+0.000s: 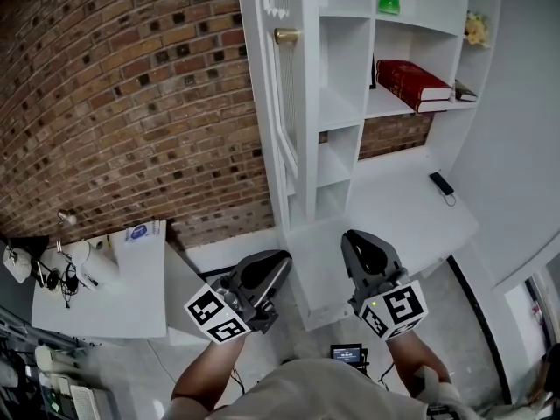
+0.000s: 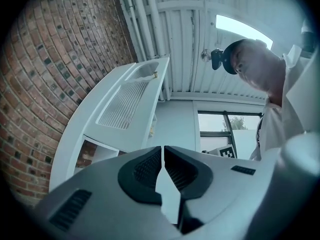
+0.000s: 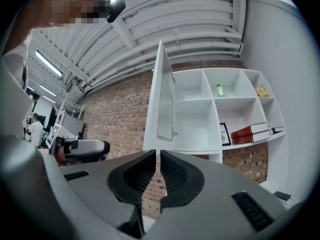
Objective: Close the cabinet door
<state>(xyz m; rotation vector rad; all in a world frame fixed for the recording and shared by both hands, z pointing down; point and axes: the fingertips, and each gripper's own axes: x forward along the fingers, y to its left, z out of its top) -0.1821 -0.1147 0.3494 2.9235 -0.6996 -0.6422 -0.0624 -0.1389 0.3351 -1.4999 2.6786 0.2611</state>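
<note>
Currently: approach step, door not yet contacted.

Tall white cabinet door with ribbed panel [image 1: 282, 112] stands open, swung out from the left edge of the white open-fronted shelving unit [image 1: 346, 103] and seen nearly edge-on in the head view. Its round brass knob [image 1: 286, 36] shows on the side facing the shelves. The right gripper view confirms it: door [image 3: 161, 109] juts out toward the camera and the compartments behind it are uncovered. Red brick wall [image 1: 122, 94] lies to the left of it.

Left tongs [image 1: 273, 269]: narrow, pads almost meeting [image 2: 163, 159], nothing between them. Right tongs [image 1: 354, 243]: same, a thin slit only [image 3: 158, 164], nothing held. Both are held in front of the person, tips aimed toward the unit, apart from the door and from each other.

Task progress, my judgement: nothing done so far; the door is fully open.

Next move calls for bringing one pair of tongs up to the door's free edge or knob. Closed tongs would serve for a flat push, with no grasp needed. Then sweep the door round toward the shelving front until it sits flush. The hinge line is not clear from these views, so check the swing direction on first contact.
</note>
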